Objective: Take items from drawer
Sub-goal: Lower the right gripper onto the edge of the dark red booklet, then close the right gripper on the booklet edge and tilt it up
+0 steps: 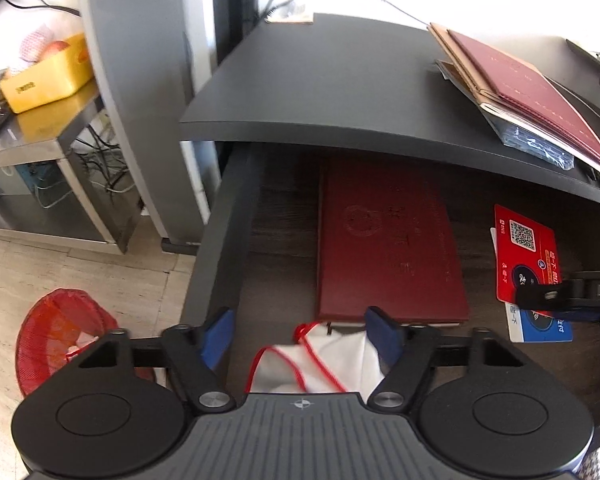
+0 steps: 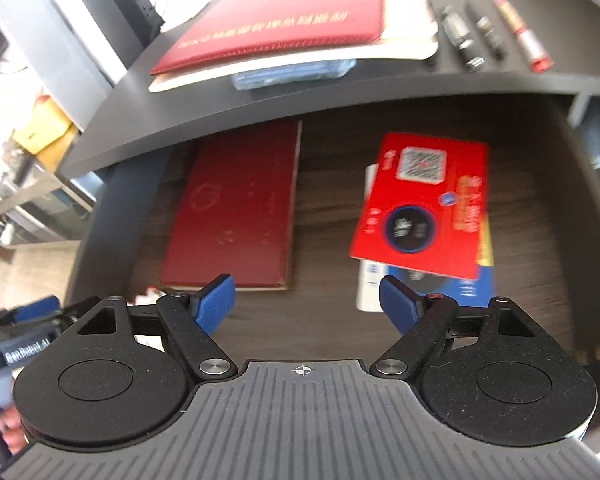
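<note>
The open drawer holds a dark red booklet, a red card lying over a blue and white card, and a white cloth pouch with red trim. My left gripper is open above the drawer's front left, with the pouch between and below its fingers. My right gripper is open over the drawer front, between the booklet and the red card; its right pad is near the blue card. It also shows at the right edge of the left wrist view.
The dark desk top above the drawer carries a stack of red and tan booklets and several pens and a lipstick-like tube. A red mesh bin stands on the floor at left, beside a steel shelf with a yellow box.
</note>
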`<move>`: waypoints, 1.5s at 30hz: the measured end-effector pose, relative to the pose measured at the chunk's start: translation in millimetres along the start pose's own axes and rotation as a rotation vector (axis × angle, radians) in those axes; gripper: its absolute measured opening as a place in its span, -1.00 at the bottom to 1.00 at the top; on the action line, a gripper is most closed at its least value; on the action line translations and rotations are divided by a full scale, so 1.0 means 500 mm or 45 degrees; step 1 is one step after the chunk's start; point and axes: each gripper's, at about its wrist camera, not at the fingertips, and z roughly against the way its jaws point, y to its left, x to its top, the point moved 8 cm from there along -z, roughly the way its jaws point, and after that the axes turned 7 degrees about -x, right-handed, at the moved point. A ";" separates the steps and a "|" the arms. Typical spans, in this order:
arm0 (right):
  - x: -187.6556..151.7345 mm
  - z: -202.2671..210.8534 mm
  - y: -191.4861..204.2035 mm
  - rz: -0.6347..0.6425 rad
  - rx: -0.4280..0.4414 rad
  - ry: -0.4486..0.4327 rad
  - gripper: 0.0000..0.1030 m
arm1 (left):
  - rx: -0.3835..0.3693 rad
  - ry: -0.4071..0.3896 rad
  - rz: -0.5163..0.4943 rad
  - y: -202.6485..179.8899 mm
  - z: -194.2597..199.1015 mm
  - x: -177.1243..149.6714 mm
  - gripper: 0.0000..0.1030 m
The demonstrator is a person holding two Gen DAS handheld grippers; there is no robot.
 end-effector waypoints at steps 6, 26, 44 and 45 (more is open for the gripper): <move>0.014 -0.097 0.027 -0.132 0.085 0.169 0.29 | 0.048 0.078 0.004 0.008 -0.052 0.018 0.15; 0.006 -0.217 0.050 -0.260 0.189 0.323 0.01 | 0.009 0.158 0.058 0.005 -0.122 0.018 0.17; 0.000 -0.215 0.034 -0.393 0.327 0.310 -0.27 | -0.028 0.187 -0.021 -0.019 -0.156 0.033 0.51; -0.001 -0.216 0.035 -0.379 0.311 0.308 -0.24 | -0.042 0.189 -0.020 -0.022 -0.158 0.033 0.51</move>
